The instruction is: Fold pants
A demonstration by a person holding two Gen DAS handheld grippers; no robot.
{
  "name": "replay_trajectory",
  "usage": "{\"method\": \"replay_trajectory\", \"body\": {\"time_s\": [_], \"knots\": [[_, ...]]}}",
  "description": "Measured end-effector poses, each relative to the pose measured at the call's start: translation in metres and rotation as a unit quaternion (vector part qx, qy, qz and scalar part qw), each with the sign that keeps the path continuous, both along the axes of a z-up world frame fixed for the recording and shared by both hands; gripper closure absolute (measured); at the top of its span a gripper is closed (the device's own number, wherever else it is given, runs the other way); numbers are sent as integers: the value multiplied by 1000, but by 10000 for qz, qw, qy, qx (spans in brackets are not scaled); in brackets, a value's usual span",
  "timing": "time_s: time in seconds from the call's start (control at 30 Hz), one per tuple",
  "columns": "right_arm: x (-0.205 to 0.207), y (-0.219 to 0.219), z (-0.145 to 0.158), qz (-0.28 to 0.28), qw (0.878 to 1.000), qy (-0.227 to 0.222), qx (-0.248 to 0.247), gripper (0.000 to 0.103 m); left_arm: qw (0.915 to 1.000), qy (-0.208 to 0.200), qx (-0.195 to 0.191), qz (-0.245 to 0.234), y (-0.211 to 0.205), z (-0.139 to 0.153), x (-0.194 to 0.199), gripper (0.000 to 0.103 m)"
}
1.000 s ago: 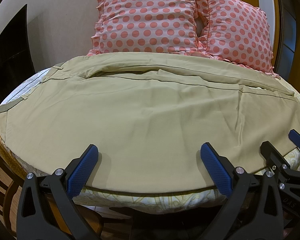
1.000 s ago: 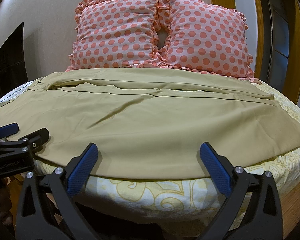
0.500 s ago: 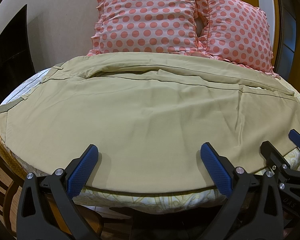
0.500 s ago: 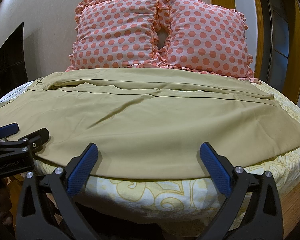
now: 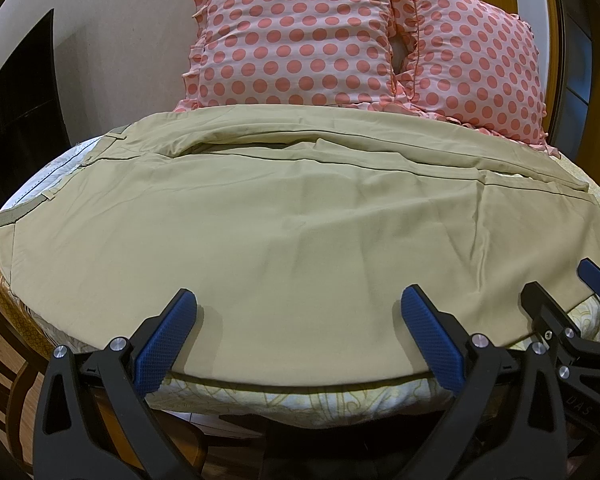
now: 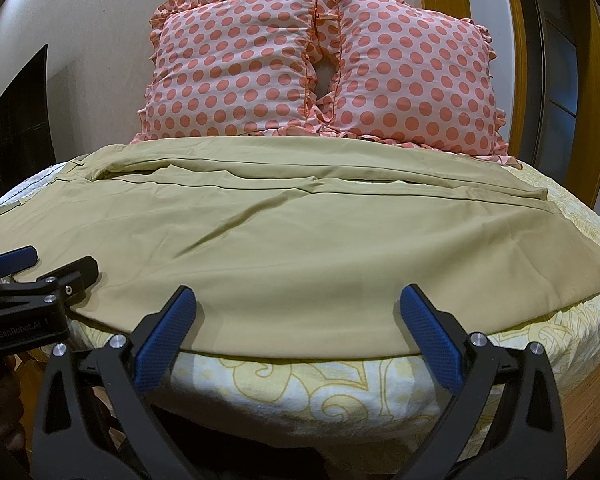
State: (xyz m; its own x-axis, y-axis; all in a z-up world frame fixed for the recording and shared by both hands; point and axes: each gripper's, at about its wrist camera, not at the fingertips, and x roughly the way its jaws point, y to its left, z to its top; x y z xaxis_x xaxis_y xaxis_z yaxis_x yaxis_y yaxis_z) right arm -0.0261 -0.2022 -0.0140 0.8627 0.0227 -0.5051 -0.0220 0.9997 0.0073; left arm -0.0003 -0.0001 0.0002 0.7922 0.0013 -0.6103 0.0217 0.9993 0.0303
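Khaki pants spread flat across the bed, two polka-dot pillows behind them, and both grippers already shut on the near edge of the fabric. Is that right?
Not quite. Both grippers are open and hold nothing: in its own wrist view, the left gripper and the right gripper each have jaws spread wide over the near edge of the pants. The pants do lie flat on the bed, with two polka-dot pillows behind.

Khaki pants flat on bed, apparently beneath wide-open left gripper.
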Motion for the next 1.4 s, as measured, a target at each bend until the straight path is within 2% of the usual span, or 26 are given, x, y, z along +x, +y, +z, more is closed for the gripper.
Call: {"method": "replay_trajectory", "body": {"time_s": [0.97,1.07,1.13,1.2,1.27,1.33,1.4], "knots": [[1,-3,0,43,10000,3,2,2,10000,24,6,-23,0,1,-1,1],[10,-18,20,202,9993,223,214,2,9999,126,24,-110,1,3,0,1],[15,-34,36,135,9990,110,403,2,9998,83,124,-103,-1,9,5,1],[33,-58,59,-37,9988,-85,473,2,9997,-84,212,-48,1,17,6,1],[63,-85,82,-245,9984,-99,493,2,9996,-206,206,-27,3,27,12,1],[114,-115,100,-563,9969,147,525,2,9994,-278,180,-22,3,35,19,1],[161,-144,104,-997,9929,382,521,2,9994,-319,159,-50,2,40,28,1]]}}
